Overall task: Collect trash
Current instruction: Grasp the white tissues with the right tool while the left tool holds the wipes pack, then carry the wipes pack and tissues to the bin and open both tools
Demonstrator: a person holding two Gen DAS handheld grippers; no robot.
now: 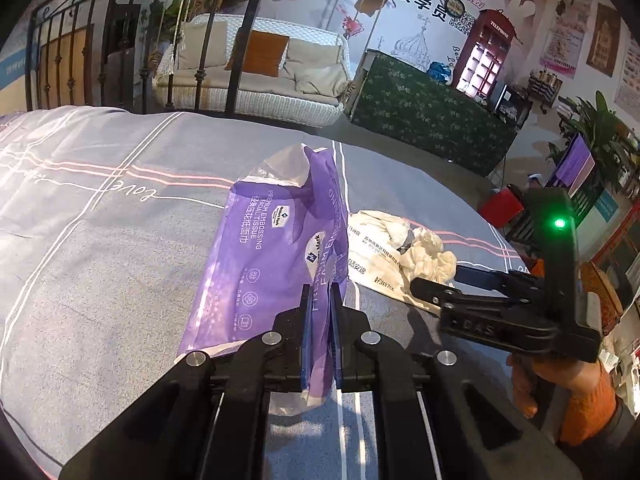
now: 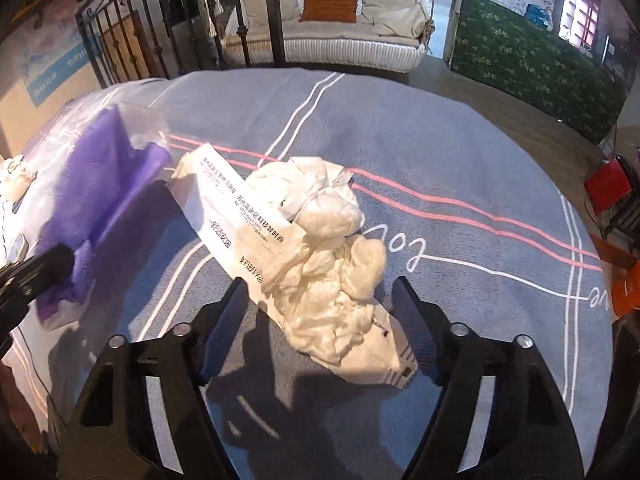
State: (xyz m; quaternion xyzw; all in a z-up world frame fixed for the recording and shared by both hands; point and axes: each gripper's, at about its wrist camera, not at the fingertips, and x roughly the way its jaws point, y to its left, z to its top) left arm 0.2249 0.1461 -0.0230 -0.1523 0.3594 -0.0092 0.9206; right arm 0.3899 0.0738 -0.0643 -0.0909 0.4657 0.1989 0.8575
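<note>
My left gripper (image 1: 320, 292) is shut on the near end of an empty purple facial-tissue wrapper (image 1: 272, 240), which lies on the grey bedspread (image 1: 100, 240). The wrapper also shows at the left of the right wrist view (image 2: 108, 188). A crumpled white tissue (image 2: 332, 272) lies on a white printed paper bag (image 2: 236, 216), just right of the wrapper; both also show in the left wrist view (image 1: 424, 256). My right gripper (image 2: 320, 284) is open, its fingers either side of the tissue wad. It shows from the side in the left wrist view (image 1: 432, 288).
The bed has a black iron headboard (image 1: 120, 40) at the far side. Beyond it are a white wicker sofa (image 1: 256, 76), a green patterned counter (image 1: 432, 120) and a red stool (image 2: 608, 184) on the floor to the right. Another tissue wad (image 2: 16, 176) lies at far left.
</note>
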